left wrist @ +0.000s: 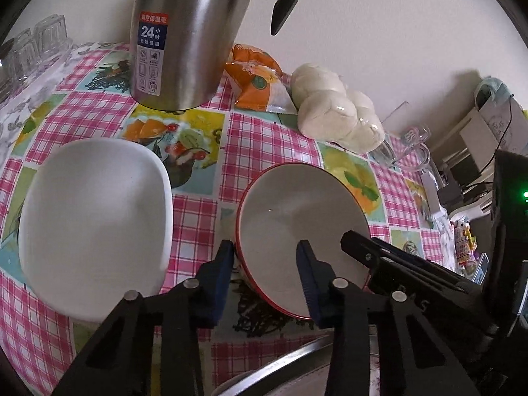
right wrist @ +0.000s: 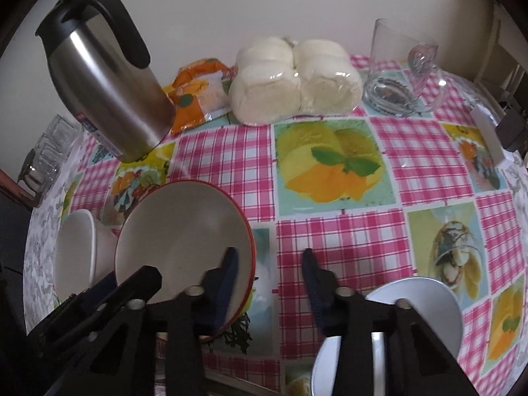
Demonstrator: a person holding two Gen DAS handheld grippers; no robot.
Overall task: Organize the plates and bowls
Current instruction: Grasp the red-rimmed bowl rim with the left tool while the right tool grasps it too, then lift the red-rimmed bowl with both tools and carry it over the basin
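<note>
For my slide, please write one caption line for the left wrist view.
Left claw straddles the near rim of the red-rimmed bowl, white plate beside it, steel thermos behind.

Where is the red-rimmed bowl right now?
The red-rimmed bowl sits low centre in the left wrist view, right of the white dish, straddled by both grippers.

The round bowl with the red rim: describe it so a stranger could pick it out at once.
Start from the tall stainless steel thermos jug at the back of the pink checked tablecloth. Nearer the front edge stand two pale dishes side by side: a plain white squarish bowl and the round bowl with the red rim. Only the round one has a thin red line around its lip.
</note>
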